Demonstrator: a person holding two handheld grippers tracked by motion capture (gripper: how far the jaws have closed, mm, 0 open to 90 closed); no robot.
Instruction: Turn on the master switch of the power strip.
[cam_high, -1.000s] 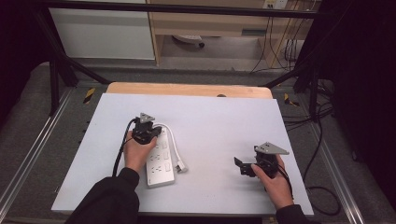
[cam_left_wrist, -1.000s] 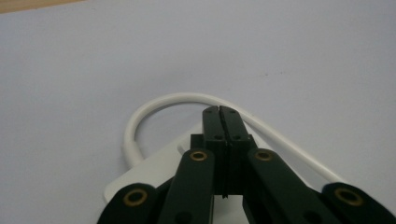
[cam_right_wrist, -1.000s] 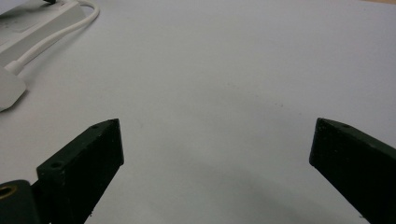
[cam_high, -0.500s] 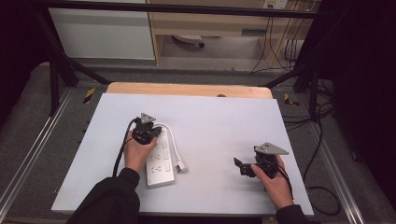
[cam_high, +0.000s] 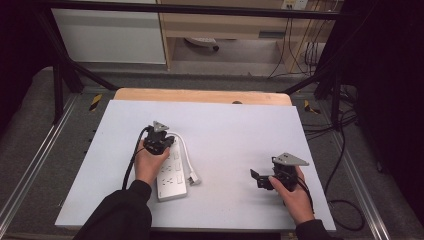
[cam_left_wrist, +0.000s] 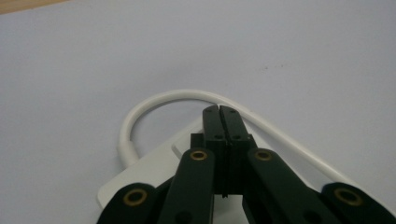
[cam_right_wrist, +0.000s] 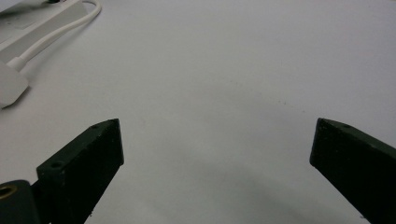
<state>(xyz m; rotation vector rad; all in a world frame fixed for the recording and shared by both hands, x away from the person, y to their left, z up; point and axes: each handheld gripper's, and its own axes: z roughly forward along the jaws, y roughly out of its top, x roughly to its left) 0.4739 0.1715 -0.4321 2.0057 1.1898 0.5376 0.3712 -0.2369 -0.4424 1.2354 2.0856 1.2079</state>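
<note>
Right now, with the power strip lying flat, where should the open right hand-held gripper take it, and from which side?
Probably across the narrow width of the power strip, near its bare near end, coming down from above. It lies flat, long and slim, so only the two long edges suit the jaws. The far end sits under the shut left hand-held gripper, and the white cable runs along the right edge, so the right hand-held gripper should straddle below the plug.

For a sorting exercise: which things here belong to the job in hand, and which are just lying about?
In the job:
power strip
its white cord and plug
left gripper, jaws shut over the strip
right gripper, jaws open, over the bare mat

Lying about:
cables on the floor
white cabinet
</note>
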